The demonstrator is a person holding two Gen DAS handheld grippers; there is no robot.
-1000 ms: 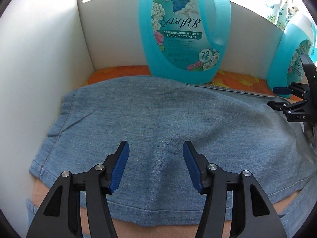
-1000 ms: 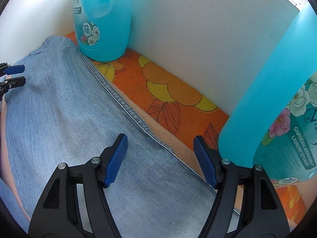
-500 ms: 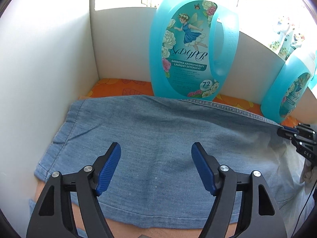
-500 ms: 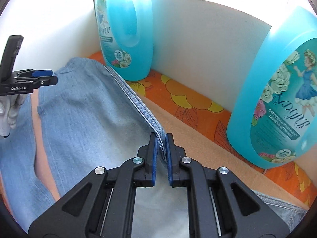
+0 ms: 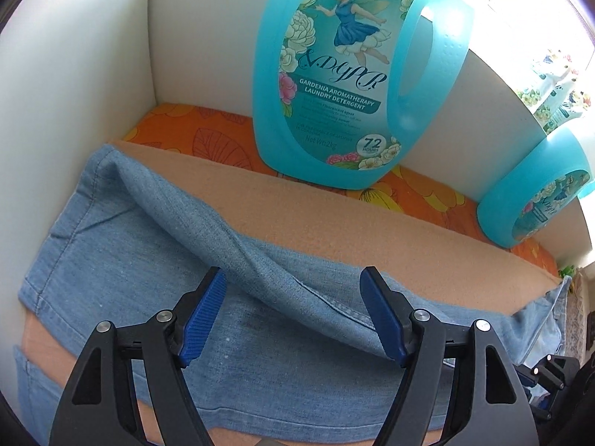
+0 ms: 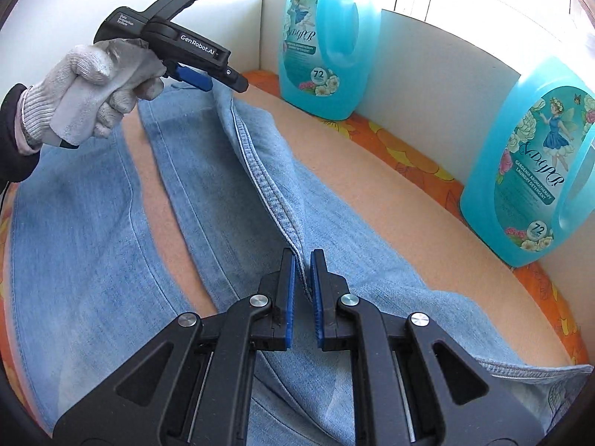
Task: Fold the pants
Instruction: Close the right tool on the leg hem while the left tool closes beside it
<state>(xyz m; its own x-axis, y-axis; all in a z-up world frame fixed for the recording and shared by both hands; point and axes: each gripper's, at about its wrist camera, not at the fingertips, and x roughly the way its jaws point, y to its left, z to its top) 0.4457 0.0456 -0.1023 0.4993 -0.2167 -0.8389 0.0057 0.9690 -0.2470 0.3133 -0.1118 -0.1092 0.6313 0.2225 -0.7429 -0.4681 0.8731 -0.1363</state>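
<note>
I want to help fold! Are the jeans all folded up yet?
Not yet. The jeans lie mostly spread; the right gripper pinches one seam edge, lifting a ridge. The left gripper is open.

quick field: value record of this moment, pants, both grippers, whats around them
pants: blue denim jeans, far seam edge lifted off the tan pad
right gripper: shut on the seam
left gripper: open, fingers either side of the raised fold
left hand: white knit glove
background: two teal detergent bottles, near and far, standing against the white wall
</note>
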